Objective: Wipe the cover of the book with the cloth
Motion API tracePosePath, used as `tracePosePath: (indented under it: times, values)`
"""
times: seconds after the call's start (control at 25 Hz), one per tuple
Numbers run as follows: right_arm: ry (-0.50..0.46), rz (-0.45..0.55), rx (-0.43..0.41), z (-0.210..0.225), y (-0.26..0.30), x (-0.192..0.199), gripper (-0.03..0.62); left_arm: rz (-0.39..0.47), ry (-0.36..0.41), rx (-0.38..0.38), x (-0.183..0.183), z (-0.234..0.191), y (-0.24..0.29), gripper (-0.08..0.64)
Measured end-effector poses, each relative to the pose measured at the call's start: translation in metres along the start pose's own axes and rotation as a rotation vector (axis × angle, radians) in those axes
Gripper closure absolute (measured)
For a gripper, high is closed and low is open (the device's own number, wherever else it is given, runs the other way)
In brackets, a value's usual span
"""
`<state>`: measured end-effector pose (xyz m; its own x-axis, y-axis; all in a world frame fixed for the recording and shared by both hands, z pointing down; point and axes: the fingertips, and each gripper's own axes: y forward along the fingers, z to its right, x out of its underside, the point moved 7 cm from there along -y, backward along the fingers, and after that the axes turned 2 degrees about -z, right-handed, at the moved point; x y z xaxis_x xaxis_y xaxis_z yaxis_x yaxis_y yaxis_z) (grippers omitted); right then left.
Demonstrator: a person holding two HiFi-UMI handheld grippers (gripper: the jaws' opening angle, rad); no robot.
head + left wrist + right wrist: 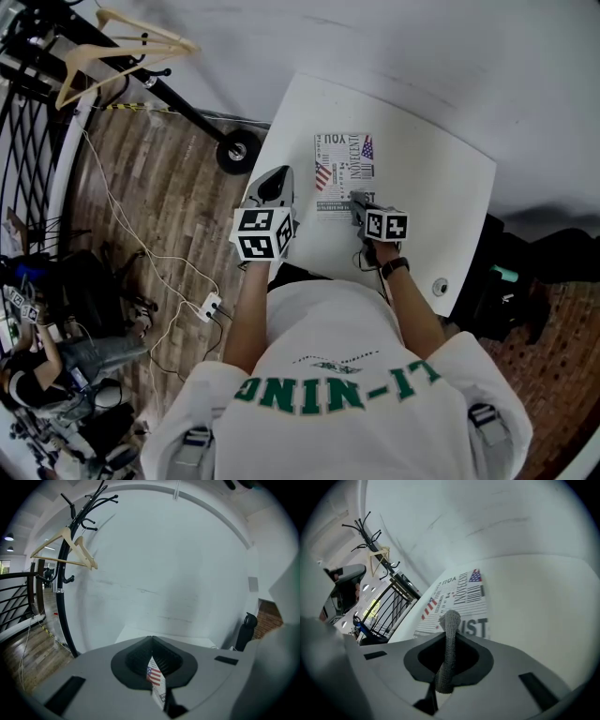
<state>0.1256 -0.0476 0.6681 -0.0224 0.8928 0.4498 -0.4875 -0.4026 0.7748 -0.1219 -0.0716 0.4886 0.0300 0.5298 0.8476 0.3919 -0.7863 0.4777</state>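
Book [343,169] lies flat, cover up, on the white table [441,187], toward the edge where the person stands and well in from the far edge. That placing puts the whole printed cover within reach of both arms.

The right gripper [360,202] sits low at the book's near edge, its claw clamped on a grey knit cloth [449,641]. The cloth stands up from between the jaws as a bunched strip, its free end pointing over the cover. Held like that, I'd judge it is poised to be dragged across the print. From where I stand, the wiping looks about to begin.

The left gripper [274,185] hovers by the book's left edge with its claw pinched together and nothing in it. My guess is that it waits there to steady the book.

From overhead, the cloth is nearly lost against the right gripper. Only the right gripper view shows it clearly, along with the cover's big lettering. The left gripper view looks mostly at the wall and a coat stand [63,592] with hangers. It catches just a sliver of the cover through the slit below its closed tips.
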Motion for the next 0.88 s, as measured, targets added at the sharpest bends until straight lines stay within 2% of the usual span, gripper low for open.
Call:
tracePosePath:
  times: [0.08,0.24,0.48,0.6,0.76,0.88]
  values:
    - [0.04,0.022,0.042,0.021,-0.014,0.0,0.554,-0.001,0.0,0.004,0.0,0.0,0.001,0.552]
    - [0.119,0.047,0.045,0.04,-0.024,-0.001,0.554,-0.006,0.001,0.013,0.001,0.003,0.004,0.552]
    - [0.111,0.039,0.078,0.037,-0.023,-0.001,0.554,-0.004,0.011,0.027,0.0,0.011,0.006,0.552]
    - [0.088,0.022,0.016,0.016,-0.017,-0.001,0.554,-0.006,0.01,0.02,0.0,0.009,0.004,0.552]
    - [-0.03,-0.046,-0.126,-0.041,0.007,0.005,0.554,-0.007,0.003,0.005,0.002,0.006,0.002,0.552]
    - [-0.093,-0.101,-0.197,-0.077,0.027,0.015,0.554,-0.005,0.002,-0.004,0.003,0.005,0.0,0.552]
